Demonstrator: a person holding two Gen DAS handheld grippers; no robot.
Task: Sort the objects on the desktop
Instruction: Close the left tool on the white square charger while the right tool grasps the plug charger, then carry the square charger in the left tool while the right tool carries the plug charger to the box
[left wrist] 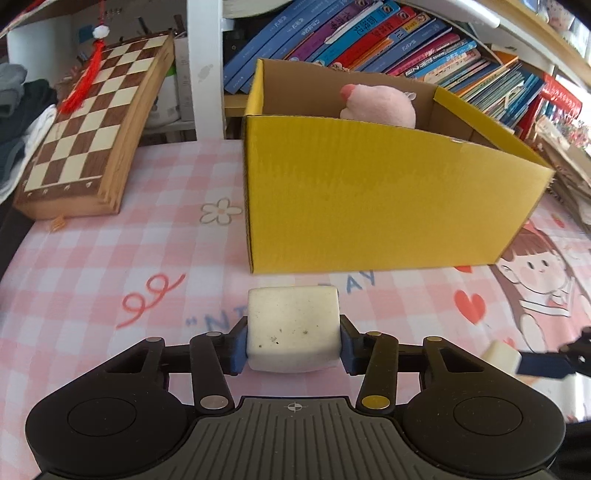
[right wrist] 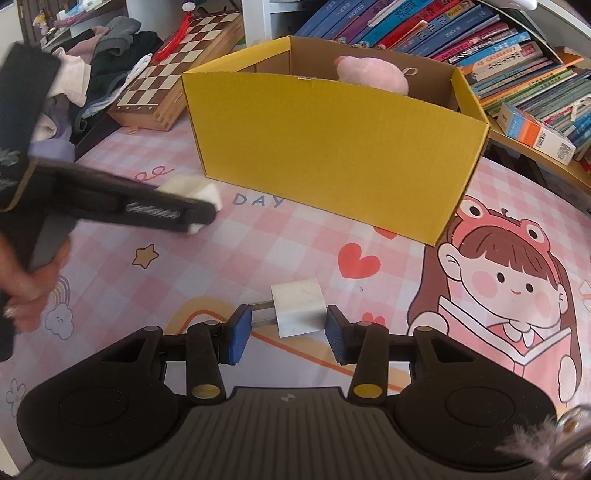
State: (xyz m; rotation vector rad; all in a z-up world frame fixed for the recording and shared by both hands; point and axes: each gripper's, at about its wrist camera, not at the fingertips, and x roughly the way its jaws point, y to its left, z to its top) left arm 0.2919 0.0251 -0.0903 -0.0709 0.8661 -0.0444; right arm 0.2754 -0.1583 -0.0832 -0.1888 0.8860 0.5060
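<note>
Desk (right wrist: 258, 240) under a pink checked cartoon mat, with the open yellow cardboard box (left wrist: 369, 192) as landmark. A pink plush toy (left wrist: 380, 105) already lies inside the box, against its far wall. Behind the box stands a row of books (left wrist: 369, 33); to its left a folded wooden chessboard (left wrist: 85, 122) leans.

In front of the box's left corner, the left gripper (left wrist: 294, 345) has its fingers closed on a worn white block (left wrist: 293, 328), pads flat on two opposite faces. In front of the box's right half, the right gripper (right wrist: 289, 330) has its fingers closed on a white plug adapter (right wrist: 299, 304). One pad bears on the prong tips, the other on the far face.

Step in hand, as judged: carrying both items into the box. Each should be raised above the near wall before crossing it and let go over bare floor beside the plush toy. The hold on the prong tips looks slim, so that hand should travel level and without twisting.

Legible writing: "DAY" (right wrist: 258, 200) printed on the mat in front of the box. Book-spine titles and the white marking on the left gripper's side are too small or blurred to read.
</note>
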